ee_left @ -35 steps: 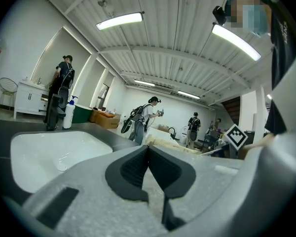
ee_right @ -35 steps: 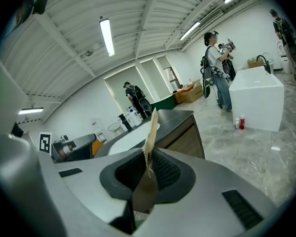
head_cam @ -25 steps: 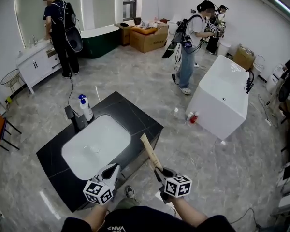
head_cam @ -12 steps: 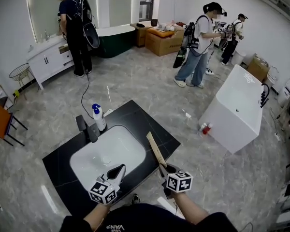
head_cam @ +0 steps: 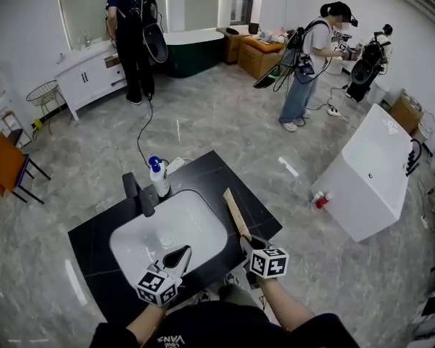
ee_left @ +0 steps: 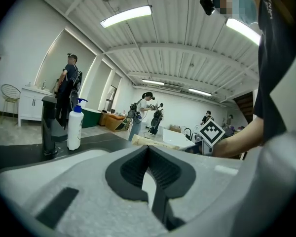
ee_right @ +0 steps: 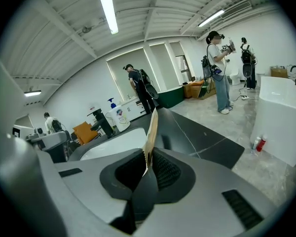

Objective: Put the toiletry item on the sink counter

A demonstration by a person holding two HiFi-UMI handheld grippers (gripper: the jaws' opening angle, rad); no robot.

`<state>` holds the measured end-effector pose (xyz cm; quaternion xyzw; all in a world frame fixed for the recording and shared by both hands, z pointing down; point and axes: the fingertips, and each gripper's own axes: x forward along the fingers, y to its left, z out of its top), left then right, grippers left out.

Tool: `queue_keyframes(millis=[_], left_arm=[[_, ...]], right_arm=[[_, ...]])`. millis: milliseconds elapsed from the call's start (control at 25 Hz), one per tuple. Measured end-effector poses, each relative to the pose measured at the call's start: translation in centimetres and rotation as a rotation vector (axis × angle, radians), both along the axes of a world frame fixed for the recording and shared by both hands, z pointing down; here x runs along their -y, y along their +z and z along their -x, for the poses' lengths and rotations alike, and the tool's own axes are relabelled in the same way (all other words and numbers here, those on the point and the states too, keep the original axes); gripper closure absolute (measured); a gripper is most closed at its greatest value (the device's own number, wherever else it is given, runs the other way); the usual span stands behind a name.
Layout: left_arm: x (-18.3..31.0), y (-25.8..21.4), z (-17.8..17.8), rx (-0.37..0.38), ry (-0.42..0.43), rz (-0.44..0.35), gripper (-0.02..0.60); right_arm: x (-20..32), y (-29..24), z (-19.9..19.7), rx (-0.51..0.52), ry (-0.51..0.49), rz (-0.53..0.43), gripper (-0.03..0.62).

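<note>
- Head view: high, steeply down onto black surface (head_cam: 203,172), basin (head_cam: 167,227); left claw (head_cam: 183,251), right claw (head_cam: 245,242) near bottom edge.
- Left gripper view: low, along its claw across the surface toward pump bottle (ee_left: 75,127).
- Right gripper view: close along its claw and tan strip (ee_right: 151,127), over basin.
- All three share bottle, strip.

Left hand-held gripper (head_cam: 183,252) closed — empty, right hand-held gripper (head_cam: 247,242) clamped
</note>
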<state>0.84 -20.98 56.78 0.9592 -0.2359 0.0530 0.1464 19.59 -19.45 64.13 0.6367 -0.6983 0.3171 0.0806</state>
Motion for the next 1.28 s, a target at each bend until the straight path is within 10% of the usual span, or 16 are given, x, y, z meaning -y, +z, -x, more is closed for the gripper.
queue_keyframes(millis=[1280], left_arm=[[5.2,1.3,-0.3,0.032,-0.349,0.032,0.575]], right_arm=[[15.4,4.9,0.2,-0.013,-0.304,0.137,0.553]])
